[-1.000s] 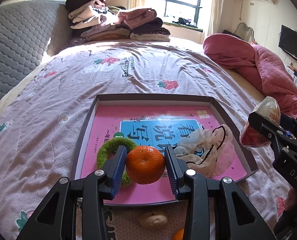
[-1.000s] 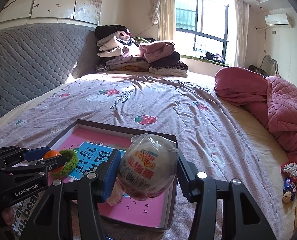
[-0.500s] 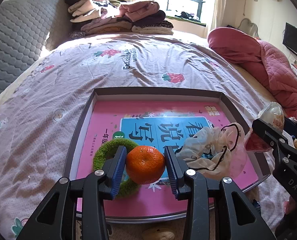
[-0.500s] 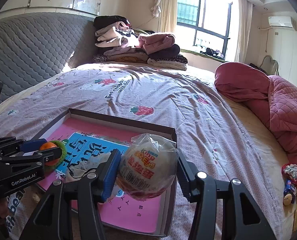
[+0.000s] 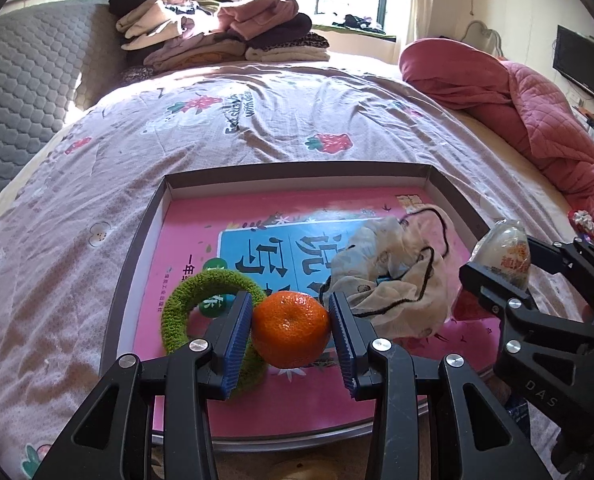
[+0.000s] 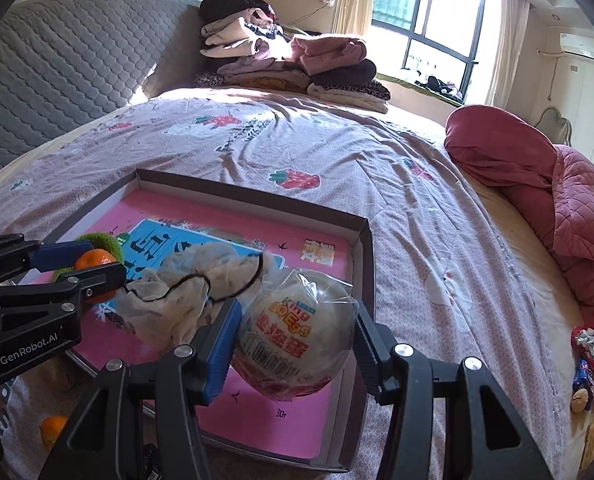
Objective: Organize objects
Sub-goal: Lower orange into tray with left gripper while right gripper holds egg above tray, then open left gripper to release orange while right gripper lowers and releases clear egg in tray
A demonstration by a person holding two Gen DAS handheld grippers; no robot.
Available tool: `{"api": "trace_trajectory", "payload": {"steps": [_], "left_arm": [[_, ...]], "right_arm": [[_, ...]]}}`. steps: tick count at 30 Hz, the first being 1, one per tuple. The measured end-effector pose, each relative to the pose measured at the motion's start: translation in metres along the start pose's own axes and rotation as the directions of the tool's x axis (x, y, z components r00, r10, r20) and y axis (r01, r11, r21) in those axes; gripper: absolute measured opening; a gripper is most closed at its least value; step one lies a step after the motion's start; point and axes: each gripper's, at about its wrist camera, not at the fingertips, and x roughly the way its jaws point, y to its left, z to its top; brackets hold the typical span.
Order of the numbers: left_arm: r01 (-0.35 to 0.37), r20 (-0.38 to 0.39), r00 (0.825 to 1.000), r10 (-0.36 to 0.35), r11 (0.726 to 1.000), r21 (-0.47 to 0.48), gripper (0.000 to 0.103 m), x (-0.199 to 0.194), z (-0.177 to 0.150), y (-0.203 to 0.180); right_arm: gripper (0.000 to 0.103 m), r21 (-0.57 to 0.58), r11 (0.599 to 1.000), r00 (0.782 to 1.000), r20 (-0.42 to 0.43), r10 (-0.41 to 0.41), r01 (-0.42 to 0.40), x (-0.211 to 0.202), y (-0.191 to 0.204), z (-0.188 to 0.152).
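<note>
A shallow box (image 5: 149, 240) with a pink printed floor lies on the bed. My left gripper (image 5: 291, 330) is shut on an orange tangerine (image 5: 291, 330) over the box's near left part, beside a green fuzzy ring (image 5: 185, 308). A crumpled cloth pouch with a black cord (image 5: 393, 280) lies in the box. My right gripper (image 6: 295, 344) is shut on a plastic-wrapped toy egg (image 6: 295, 344) over the box's near right corner (image 6: 363, 272). The left gripper also shows in the right wrist view (image 6: 93, 270).
A pink quilt (image 5: 517, 100) is heaped at the right. Folded clothes (image 5: 217, 36) are stacked at the bed's far end. Another tangerine (image 6: 53, 430) lies by the box's near edge. Small items (image 6: 585, 364) lie at the right bed edge.
Both grippers have moved forward over the box with their loads. The tangerine and the egg stay held.
</note>
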Motion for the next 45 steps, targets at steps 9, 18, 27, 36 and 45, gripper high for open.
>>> {"api": "trace_trajectory", "payload": {"steps": [9, 18, 27, 36, 45], "left_arm": [[0.01, -0.027, 1.0, -0.009, 0.999, 0.049, 0.04, 0.008, -0.006, -0.011], [0.014, -0.034, 0.999, -0.012, 0.999, 0.048, 0.041, 0.008, -0.007, -0.009], [0.007, -0.028, 1.0, -0.006, 0.999, 0.033, 0.042, 0.003, -0.005, -0.005], [0.0, -0.04, 0.999, 0.001, 0.999, 0.032, 0.047, 0.002, -0.006, -0.003], [0.02, -0.032, 0.999, -0.02, 1.0, 0.024, 0.055, -0.012, -0.009, -0.003]], "right_arm": [[0.054, -0.044, 0.999, 1.0, -0.005, -0.01, 0.009, 0.005, 0.007, -0.003], [0.054, -0.059, 0.998, 1.0, 0.017, 0.017, -0.016, 0.005, 0.011, -0.003], [0.054, -0.054, 0.999, 1.0, 0.011, 0.004, -0.003, 0.008, 0.011, -0.003], [0.057, -0.021, 1.0, 1.0, -0.025, 0.017, -0.018, 0.012, 0.006, -0.004], [0.061, 0.014, 0.999, 0.998, -0.04, 0.052, -0.052, 0.01, 0.001, -0.004]]}}
